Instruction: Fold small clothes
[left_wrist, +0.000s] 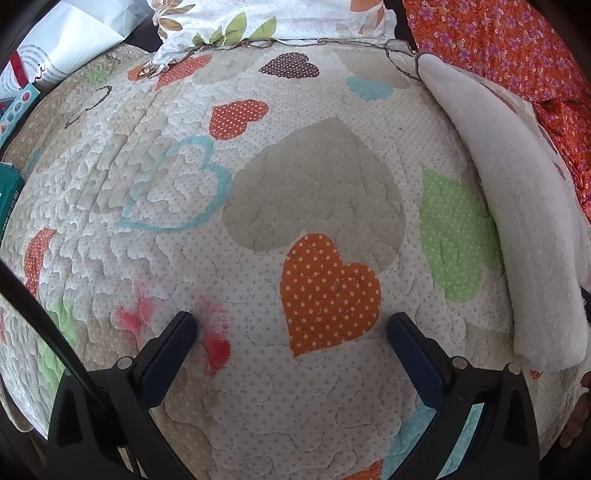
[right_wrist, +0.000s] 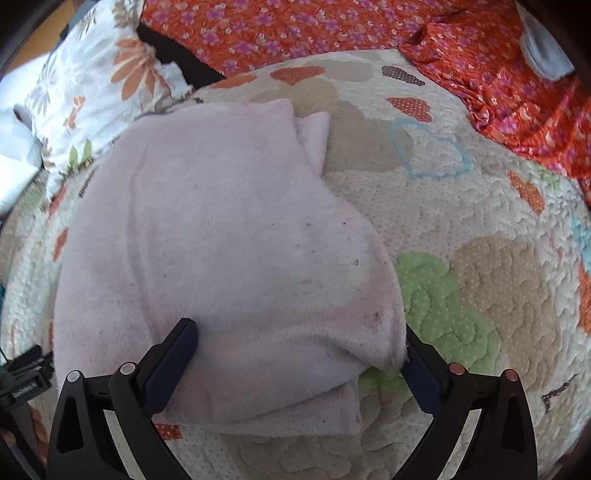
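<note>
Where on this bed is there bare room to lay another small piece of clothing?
The widest free patch is the quilt in front of the left hand-held gripper, from the pale folded garment leftward to the boxes. It is crowded along the top, by the floral pillow and orange flowered cloth.

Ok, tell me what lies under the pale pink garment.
The pale pink garment rests on the heart-patterned quilt; a green patch shows beside it. Whatever lies beneath the cloth is hidden.

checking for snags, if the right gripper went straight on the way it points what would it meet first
Probably the pale folded garment: the open right gripper already straddles its near edge. Depth is unclear.
</note>
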